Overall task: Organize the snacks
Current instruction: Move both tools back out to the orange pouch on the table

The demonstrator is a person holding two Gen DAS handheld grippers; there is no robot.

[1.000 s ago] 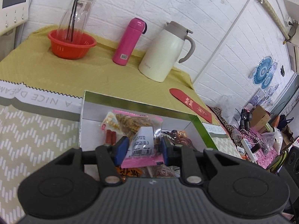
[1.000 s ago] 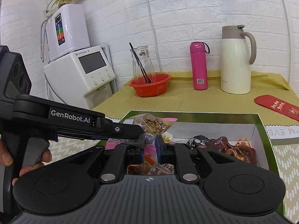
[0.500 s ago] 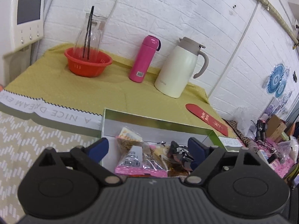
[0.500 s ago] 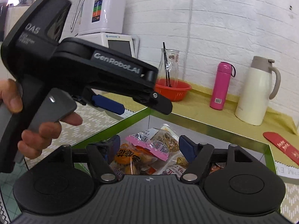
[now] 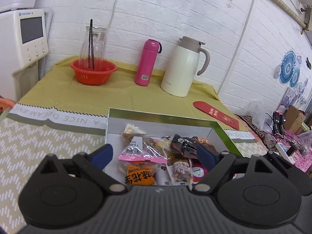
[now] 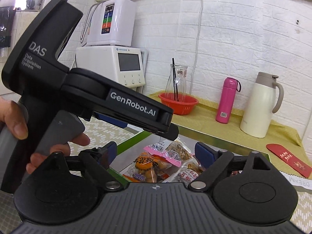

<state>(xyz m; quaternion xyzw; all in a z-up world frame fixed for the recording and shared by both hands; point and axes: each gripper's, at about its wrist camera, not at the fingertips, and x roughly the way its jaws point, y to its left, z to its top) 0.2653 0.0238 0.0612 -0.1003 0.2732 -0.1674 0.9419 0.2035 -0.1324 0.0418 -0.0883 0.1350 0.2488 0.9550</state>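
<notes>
pink-edged and crinkly, the clear snack packet [image 5: 140, 148] lies on top of a heap of other wrapped snacks inside the open box [image 5: 159, 117], whose green rim and pale inner walls keep the loose packets gathered in one place on the desk [image 5: 48, 142]. an orange packet [image 5: 140, 175] sits just under its near edge, and dark-wrapped pieces [image 5: 183, 144] lie beside it toward the right wall of the box.

the left tool [image 5: 154, 156] hangs above the box with its blue pads spread wide and nothing between them; the pink-edged packet sits in the gap below, apart from both pads. the right tool [image 6: 156, 153] is likewise spread wide and empty, hovering over the near left corner of the box, with the orange packet [image 6: 144, 167] and the pink-edged one [image 6: 167, 154] framed between its pads but not touched. from the right wrist view the left tool's body crosses above the box, gripped by the person's hand [image 6: 17, 128].

my reading is that both tools are held high and apart to leave the pile free. whether anything outside the box is left to sort cannot be told.
</notes>
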